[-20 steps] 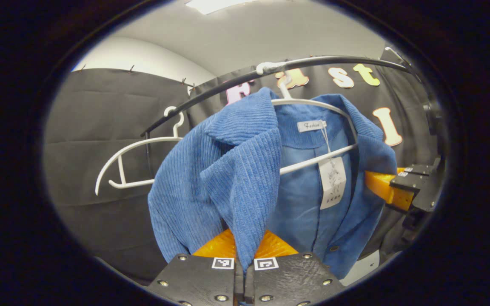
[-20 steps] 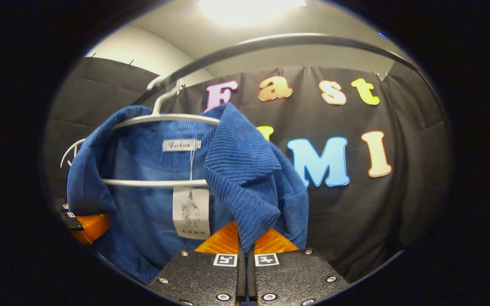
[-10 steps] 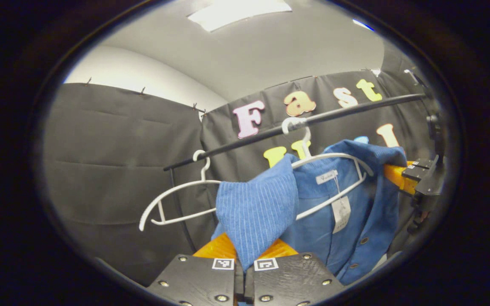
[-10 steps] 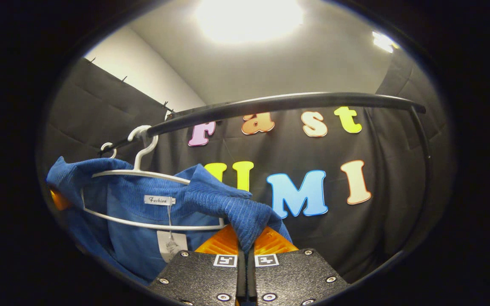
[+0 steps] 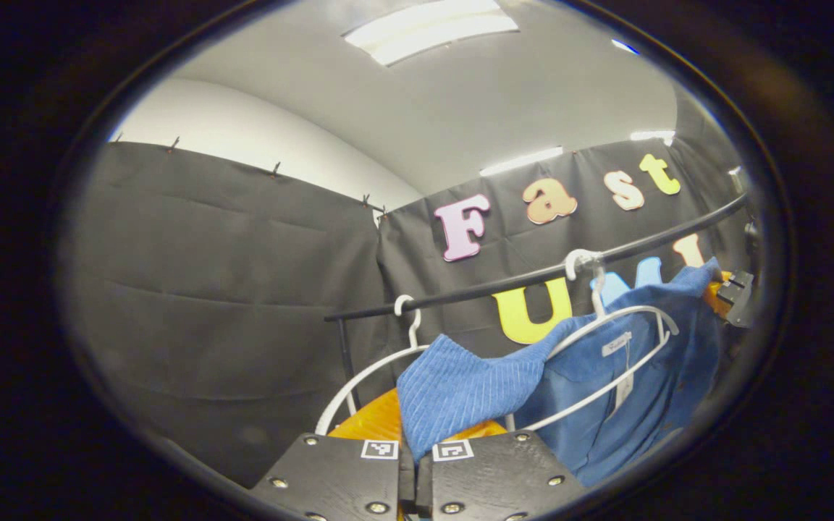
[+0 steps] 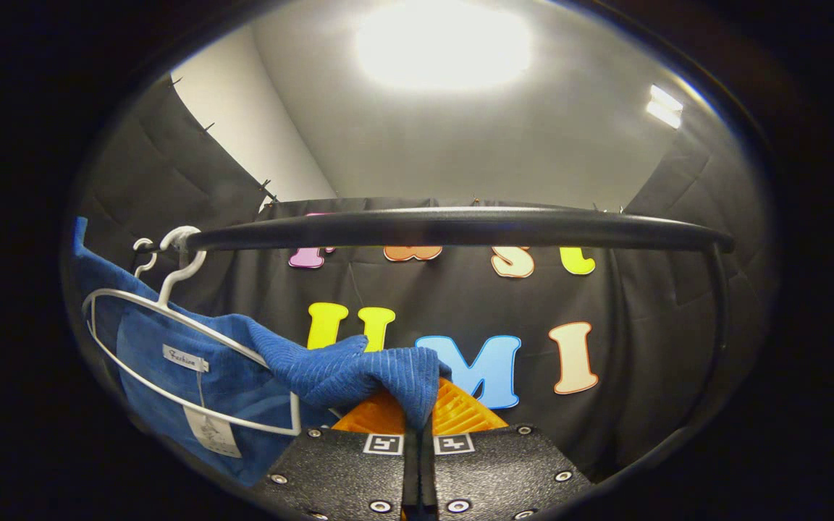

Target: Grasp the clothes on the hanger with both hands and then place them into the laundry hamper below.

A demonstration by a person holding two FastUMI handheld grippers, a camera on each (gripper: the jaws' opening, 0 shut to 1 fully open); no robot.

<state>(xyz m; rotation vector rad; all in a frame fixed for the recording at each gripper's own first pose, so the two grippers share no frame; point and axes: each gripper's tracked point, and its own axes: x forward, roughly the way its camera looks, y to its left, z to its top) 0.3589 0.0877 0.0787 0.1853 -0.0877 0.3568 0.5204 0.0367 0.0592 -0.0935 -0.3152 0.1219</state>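
In the left gripper view, my left gripper (image 5: pixel 415 443) has its jaws pressed together on a fold of the blue corduroy jacket (image 5: pixel 460 387), which bunches up right at the jaw tips. From there the cloth runs ahead and to the right of the jaws, up to the white hanger (image 5: pixel 609 329) that hooks on the black rail (image 5: pixel 533 278). The jacket's back, with its neck label, hangs inside that hanger's frame, so the garment is not yet free. A second, bare white hanger (image 5: pixel 370 376) hangs on the same rail just ahead of my jaws. Far to the right I see my right gripper (image 5: pixel 727 293) at the jacket's other shoulder.

In the right gripper view, my right gripper (image 6: pixel 417 438) is closed tight on another fold of the jacket (image 6: pixel 348 373), gathered directly at the jaw tips. The rest of the jacket trails off to the left of the jaws, where it sits around the hanger (image 6: pixel 171 340) under the rail (image 6: pixel 460 230).

I judge the grasping with both grippers done, and the pulling-off under way. Slipping the jacket fully clear of the hanger is left, then lowering it into the laundry hamper.
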